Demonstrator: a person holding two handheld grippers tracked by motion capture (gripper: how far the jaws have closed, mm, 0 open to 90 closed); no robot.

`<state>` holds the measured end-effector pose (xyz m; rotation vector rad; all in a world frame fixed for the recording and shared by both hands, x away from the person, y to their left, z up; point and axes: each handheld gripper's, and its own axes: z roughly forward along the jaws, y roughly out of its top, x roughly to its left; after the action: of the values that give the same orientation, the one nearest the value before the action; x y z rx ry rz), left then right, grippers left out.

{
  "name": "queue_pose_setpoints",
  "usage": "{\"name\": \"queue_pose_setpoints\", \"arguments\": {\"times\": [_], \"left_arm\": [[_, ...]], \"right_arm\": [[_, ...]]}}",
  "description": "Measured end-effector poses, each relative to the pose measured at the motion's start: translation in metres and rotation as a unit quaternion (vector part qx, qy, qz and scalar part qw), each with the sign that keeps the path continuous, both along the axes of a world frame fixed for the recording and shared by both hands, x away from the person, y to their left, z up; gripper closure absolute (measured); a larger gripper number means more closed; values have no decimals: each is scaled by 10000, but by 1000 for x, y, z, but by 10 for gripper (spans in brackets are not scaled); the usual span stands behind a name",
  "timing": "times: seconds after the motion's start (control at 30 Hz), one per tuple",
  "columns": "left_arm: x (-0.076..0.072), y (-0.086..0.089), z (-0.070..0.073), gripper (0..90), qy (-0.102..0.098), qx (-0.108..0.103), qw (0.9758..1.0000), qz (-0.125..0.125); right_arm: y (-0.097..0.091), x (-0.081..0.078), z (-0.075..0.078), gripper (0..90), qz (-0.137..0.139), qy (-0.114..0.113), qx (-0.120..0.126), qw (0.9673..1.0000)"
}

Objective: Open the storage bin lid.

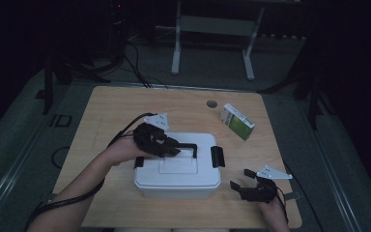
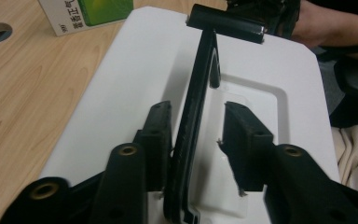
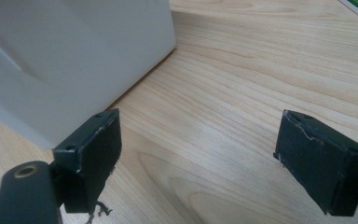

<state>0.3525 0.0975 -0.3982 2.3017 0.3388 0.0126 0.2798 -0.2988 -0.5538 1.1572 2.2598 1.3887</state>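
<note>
Up close, the left gripper [image 2: 198,140] fingers straddle the box's handle [image 2: 193,126] unclenched; the right gripper [image 1: 246,181] gapes.

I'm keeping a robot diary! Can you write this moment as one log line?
left gripper: jaws around raised black handle of white box, gap on one side | right gripper: open, empty, on table beside box

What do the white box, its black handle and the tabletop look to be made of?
White box: likely moulded plastic, smooth with a slight sheen and rounded corners. Black handle: probably plastic too, a thin matt bar with a ribbed edge. Tabletop: pale wood or wood-look laminate, with visible grain lines; which one I cannot tell.
</note>
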Motion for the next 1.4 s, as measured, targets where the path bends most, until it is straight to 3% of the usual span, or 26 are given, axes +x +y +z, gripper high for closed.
{"name": "queue_pose_setpoints", "arguments": {"times": [0.13,0.27,0.33,0.4,0.57,1.17,1.4], "left_arm": [[0,-4,0,664,-11,135,9999,-5],[1,-7,1,738,18,114,9999,-117],[0,-8,3,748,-98,112,9997,-175],[0,-8,3,771,-43,58,9998,-203],[0,-7,3,812,-48,40,9988,-477],[7,-6,12,836,9,-1,9967,-818],[7,0,26,836,-138,-116,9973,-711]], "right_arm": [[0,0,0,141,0,-3,6,10000],[0,0,0,141,0,7,1,10000],[0,0,0,141,8,4,-10,10000],[0,0,0,141,12,14,-17,10000],[0,0,-1,141,15,25,-18,10000],[0,0,-1,141,18,49,0,10000],[0,0,-2,141,18,63,-3,10000]]}}
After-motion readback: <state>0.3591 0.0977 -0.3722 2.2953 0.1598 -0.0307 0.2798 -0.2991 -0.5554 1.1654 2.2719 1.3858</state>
